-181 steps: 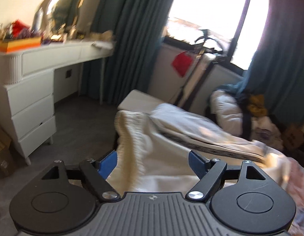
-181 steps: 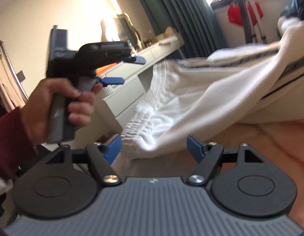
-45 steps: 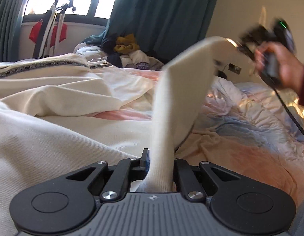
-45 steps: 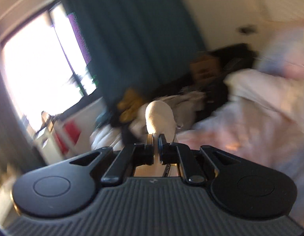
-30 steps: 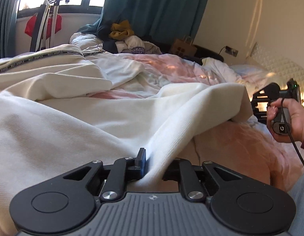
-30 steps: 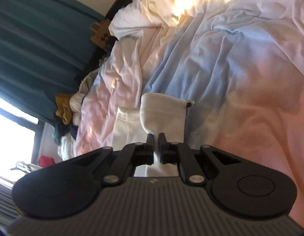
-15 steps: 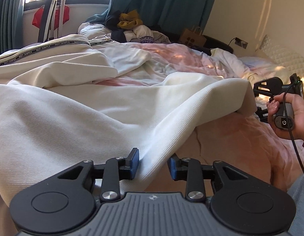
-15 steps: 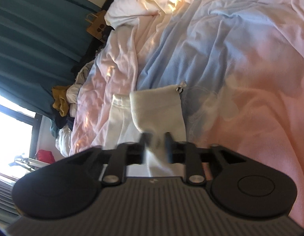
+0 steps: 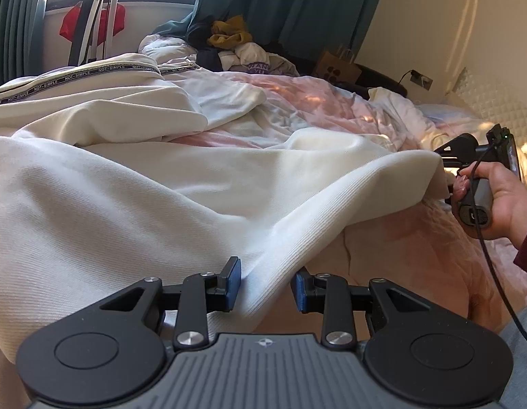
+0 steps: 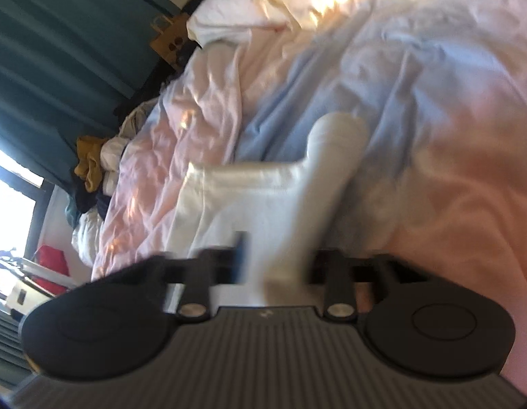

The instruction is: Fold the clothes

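Observation:
A white ribbed garment [image 9: 161,204] lies spread over the bed, and a ridge of it runs toward me. My left gripper [image 9: 266,284] stands open astride that ridge, its blue pads [image 9: 233,281] off the cloth or barely grazing it. At the far right a hand [image 9: 502,201] holds my right gripper [image 9: 447,167] at the garment's far end, and the cloth hides the fingertips. In the blurred right wrist view the garment's end [image 10: 297,187] passes between the spread jaws of the right gripper [image 10: 277,262]. Those jaws are closing and do not press the cloth.
A second white garment with a black lettered band [image 9: 92,102] lies at the back left. The pink and blue bedcover [image 9: 399,245] is rumpled. Beyond it are a heap of clothes [image 9: 236,44], a paper bag [image 9: 335,64], a rack with a red item [image 9: 89,24] and dark curtains [image 9: 297,6].
The garment, stretched up between both grippers, has come down onto the bed. The left jaws let go of the ridge and opened. The right jaws spread off the cloth's end.

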`<state>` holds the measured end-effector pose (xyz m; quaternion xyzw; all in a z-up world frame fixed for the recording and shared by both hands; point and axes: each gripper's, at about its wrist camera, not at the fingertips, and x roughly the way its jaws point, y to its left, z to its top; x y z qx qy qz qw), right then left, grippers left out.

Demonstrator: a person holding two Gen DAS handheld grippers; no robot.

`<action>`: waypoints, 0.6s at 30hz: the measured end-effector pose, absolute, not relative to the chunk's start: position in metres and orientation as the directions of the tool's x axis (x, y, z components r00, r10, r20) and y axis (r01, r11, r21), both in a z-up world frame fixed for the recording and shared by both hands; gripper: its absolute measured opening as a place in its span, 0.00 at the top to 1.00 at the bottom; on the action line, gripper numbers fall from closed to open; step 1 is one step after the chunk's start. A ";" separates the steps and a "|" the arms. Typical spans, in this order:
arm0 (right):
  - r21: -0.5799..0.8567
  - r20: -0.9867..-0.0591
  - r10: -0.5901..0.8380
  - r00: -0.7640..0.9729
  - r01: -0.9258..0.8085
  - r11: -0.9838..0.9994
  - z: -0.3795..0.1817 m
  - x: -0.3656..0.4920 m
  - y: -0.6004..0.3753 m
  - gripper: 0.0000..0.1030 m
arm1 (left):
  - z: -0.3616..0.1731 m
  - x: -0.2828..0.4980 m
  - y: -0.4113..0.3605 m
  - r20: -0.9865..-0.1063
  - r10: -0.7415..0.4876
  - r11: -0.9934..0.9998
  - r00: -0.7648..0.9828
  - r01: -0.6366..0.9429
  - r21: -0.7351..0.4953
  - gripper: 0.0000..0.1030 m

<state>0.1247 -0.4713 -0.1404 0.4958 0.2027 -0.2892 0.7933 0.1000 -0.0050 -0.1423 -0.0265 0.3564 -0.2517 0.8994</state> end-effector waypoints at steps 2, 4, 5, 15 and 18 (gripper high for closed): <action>0.671 -0.583 -0.279 0.763 0.646 0.363 -0.131 0.128 -0.474 0.92 | -0.142 0.100 -0.004 -0.625 -0.477 0.870 0.618 0.435 -0.234 0.68; 0.676 -0.536 -0.308 0.786 0.619 0.401 -0.116 0.131 -0.478 0.93 | -0.142 0.101 -0.005 -0.619 -0.487 0.865 0.616 0.438 -0.245 0.68; 0.681 -0.504 -0.321 0.801 0.598 0.423 -0.108 0.131 -0.480 0.93 | -0.142 0.102 -0.005 -0.616 -0.492 0.863 0.614 0.439 -0.251 0.68; 0.799 -0.221 -0.413 0.883 0.407 0.442 -0.090 0.119 -0.523 0.95 | -0.137 0.109 -0.006 -0.563 -0.588 0.808 0.582 0.463 -0.365 0.65; 0.761 -0.370 -0.424 0.826 0.532 0.372 -0.128 0.125 -0.534 0.95 | -0.133 0.109 -0.002 -0.577 -0.602 0.798 0.552 0.448 -0.403 0.59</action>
